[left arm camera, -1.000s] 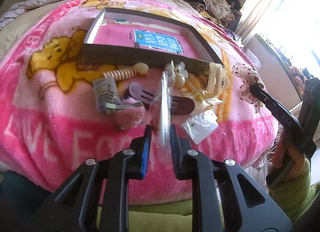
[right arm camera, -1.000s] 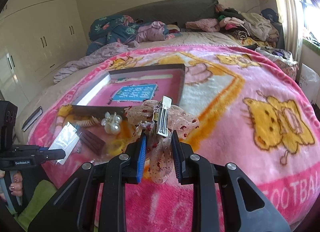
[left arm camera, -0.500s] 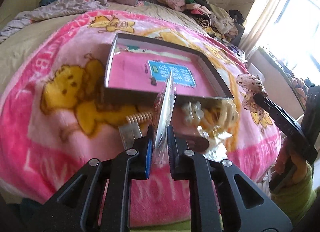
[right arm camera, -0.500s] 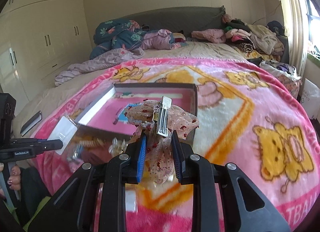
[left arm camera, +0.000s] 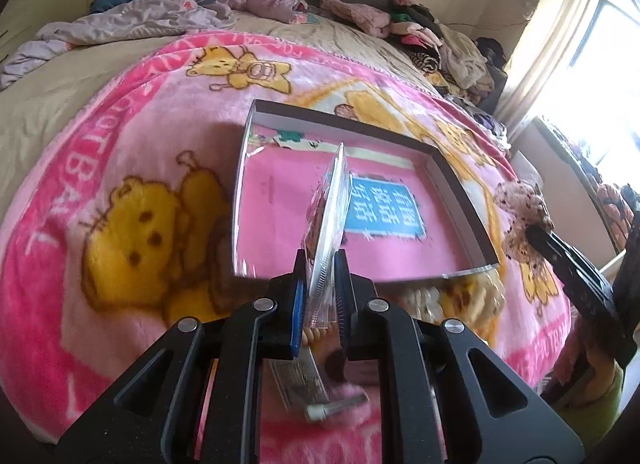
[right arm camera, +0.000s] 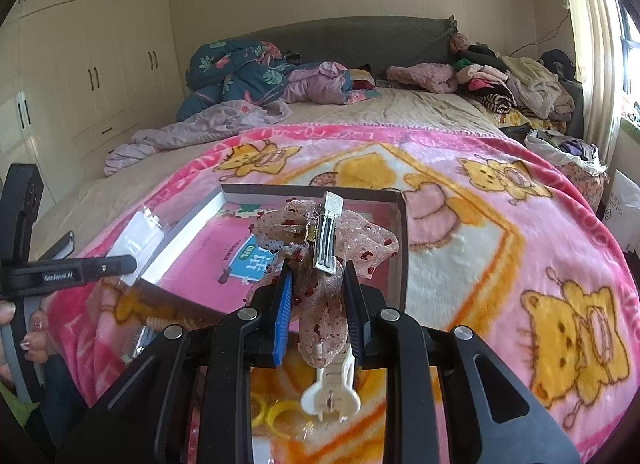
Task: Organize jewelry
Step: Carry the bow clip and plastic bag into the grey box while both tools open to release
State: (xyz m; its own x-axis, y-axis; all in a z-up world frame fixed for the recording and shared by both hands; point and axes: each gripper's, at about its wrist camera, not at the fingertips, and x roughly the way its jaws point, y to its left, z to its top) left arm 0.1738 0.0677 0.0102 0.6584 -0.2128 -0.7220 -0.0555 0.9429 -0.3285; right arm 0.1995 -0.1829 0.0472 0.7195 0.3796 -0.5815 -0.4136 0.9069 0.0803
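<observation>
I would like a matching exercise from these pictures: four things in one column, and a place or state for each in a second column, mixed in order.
Things:
1. clear packet
2. lace bow clip
3. open box
4. white claw clip

Places or states:
A. lying on the pink blanket, only a printed sheet inside
B. held in the left claw
C. lying on the blanket under the right claw
D. held in the right claw

Pairs: 1-B, 2-D, 3-A, 4-C
</observation>
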